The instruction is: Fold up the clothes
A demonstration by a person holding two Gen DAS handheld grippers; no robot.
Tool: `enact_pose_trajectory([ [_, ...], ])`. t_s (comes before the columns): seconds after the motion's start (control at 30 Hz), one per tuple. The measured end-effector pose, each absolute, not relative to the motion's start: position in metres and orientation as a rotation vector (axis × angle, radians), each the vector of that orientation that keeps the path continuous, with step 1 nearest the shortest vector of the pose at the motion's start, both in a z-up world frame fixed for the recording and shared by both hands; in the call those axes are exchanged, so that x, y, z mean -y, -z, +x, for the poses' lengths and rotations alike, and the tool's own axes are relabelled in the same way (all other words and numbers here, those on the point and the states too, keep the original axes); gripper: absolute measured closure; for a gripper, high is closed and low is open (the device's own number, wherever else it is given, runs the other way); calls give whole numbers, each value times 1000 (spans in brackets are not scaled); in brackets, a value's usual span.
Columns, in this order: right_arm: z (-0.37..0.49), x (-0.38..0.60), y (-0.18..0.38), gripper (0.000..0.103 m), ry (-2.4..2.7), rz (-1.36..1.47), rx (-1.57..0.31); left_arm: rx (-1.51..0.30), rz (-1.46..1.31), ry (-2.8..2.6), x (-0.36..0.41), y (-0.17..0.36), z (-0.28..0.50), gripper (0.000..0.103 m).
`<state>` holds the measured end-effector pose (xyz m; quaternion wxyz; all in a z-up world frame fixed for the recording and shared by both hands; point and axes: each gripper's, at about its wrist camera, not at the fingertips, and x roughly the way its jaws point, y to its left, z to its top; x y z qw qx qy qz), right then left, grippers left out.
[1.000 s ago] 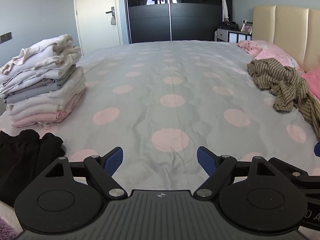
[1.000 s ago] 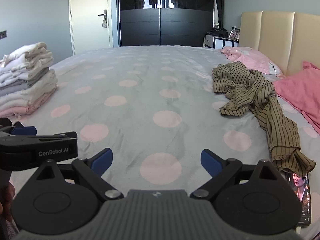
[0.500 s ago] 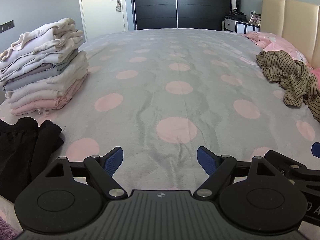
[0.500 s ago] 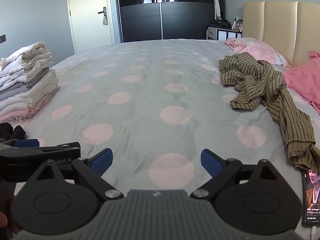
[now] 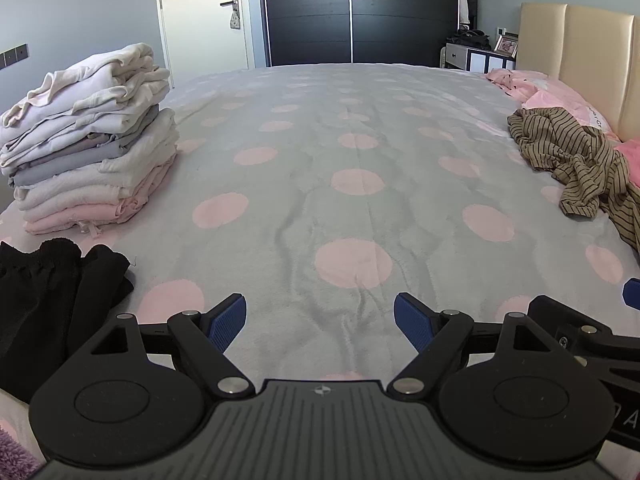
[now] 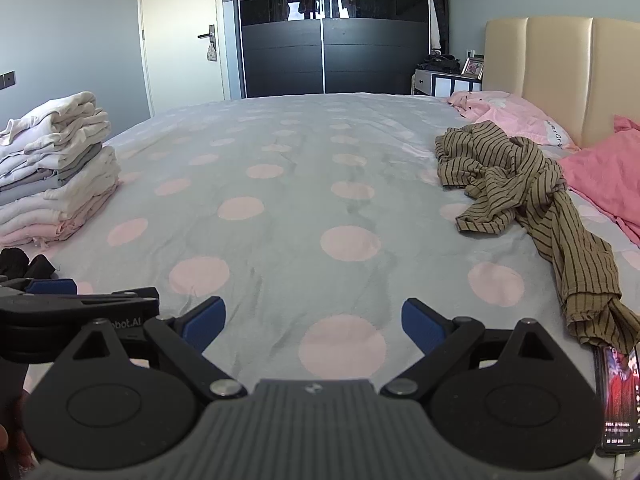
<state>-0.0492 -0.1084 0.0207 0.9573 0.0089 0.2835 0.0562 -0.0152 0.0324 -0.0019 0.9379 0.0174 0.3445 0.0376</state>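
**A:** Going left to right, what lay where on the bed [image 5: 320, 184]?

**B:** At the far left stood the folded stack [image 5: 88, 140], with a crumpled black garment [image 5: 48, 300] in front of it, near the bed's edge. The middle of the dotted cover was bare. At the right, near the headboard, lay the striped garment [image 6: 520, 200], unfolded and bunched, with a pink garment [image 6: 604, 172] beyond it.

**B:** And a phone [image 6: 618, 400] sat at the striped piece's near end, just beside it.

**A:** How did the striped piece run?

**B:** Its long axis ran from a heap up by the pillow down toward the near edge, trailing off as a narrow tail ahead and to the right of the right gripper [image 6: 314, 322].

**A:** The jaws?

**B:** Both pairs stood wide apart with nothing between them. The left gripper [image 5: 320, 322] hung over bare cover, the black garment off to its left and the striped one well apart to its right.

**A:** So which hand was nearer?

**B:** The right one, I'd judge, for the striped piece. The left was nearer the black garment. Which was meant next, I couldn't tell.
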Motion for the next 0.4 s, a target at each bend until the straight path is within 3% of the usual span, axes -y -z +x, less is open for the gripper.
enact_pose_trajectory([
  [0.4,-50,112,-20,7,-111,22,-589,-710,45,-65,-30,4,-14,22],
])
